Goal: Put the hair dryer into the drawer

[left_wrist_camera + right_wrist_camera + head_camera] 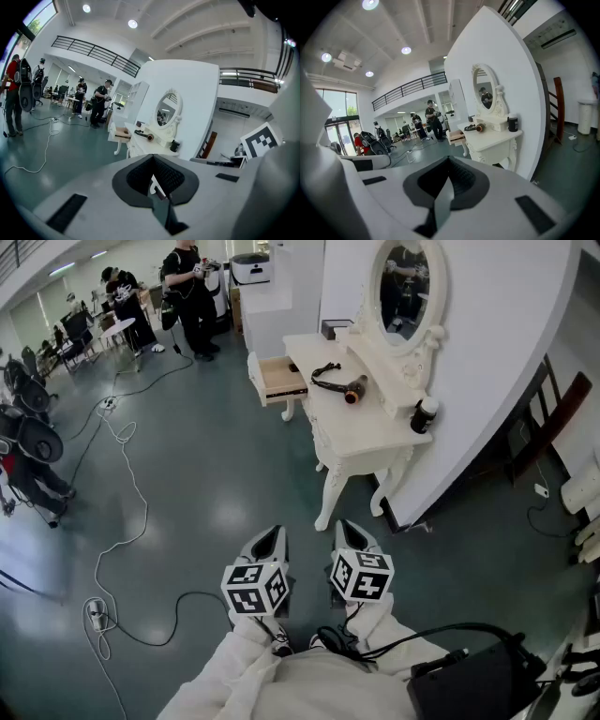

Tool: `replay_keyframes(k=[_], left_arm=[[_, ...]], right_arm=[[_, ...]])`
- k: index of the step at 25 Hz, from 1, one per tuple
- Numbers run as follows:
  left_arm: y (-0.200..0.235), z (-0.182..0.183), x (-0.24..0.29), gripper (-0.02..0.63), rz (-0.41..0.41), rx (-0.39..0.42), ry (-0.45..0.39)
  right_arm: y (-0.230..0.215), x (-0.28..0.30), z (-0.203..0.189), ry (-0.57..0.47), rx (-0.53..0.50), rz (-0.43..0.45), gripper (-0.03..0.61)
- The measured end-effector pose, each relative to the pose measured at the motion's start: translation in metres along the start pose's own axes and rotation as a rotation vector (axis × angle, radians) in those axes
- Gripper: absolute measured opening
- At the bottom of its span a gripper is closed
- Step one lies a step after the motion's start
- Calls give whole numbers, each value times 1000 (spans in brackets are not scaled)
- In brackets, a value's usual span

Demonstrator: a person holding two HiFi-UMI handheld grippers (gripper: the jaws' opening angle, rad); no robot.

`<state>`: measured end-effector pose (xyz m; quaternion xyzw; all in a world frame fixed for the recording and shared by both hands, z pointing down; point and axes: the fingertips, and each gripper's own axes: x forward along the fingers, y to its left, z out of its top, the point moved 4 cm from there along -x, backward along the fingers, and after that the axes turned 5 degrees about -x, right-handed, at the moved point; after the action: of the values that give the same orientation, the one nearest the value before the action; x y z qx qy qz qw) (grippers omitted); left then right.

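Note:
A black hair dryer (345, 387) with its coiled cord lies on top of the white dressing table (361, 437), in front of the oval mirror (405, 287). The table's drawer (278, 378) stands pulled out at the far left end and looks empty. Both grippers are held low over the floor, well short of the table. My left gripper (270, 538) is shut with nothing in it. My right gripper (349, 532) is shut and empty too. From the left gripper (152, 159) the dryer (144, 136) and drawer (121, 134) show far ahead; likewise from the right gripper (449, 161), dryer (477, 127), drawer (457, 136).
A black jar (425, 414) stands on the table's near right corner. White and black cables (122, 512) and a power strip (95, 613) lie on the green floor to the left. People (192, 296) stand at the back. A curved white wall (506, 362) backs the table.

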<state>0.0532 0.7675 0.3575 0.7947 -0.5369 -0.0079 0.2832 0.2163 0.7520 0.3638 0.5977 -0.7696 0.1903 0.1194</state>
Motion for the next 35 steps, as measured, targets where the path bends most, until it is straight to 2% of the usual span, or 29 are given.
replay_keyframes(k=[11, 24, 35], left_arm=[[17, 9, 3, 8, -9, -9, 6], [78, 35, 1, 8, -37, 16, 18], [126, 30, 3, 8, 1, -38, 44]], right_arm=[[12, 10, 5, -4, 13, -10, 60], [63, 43, 7, -25, 52, -46, 60], [81, 70, -14, 39, 58, -63, 61]])
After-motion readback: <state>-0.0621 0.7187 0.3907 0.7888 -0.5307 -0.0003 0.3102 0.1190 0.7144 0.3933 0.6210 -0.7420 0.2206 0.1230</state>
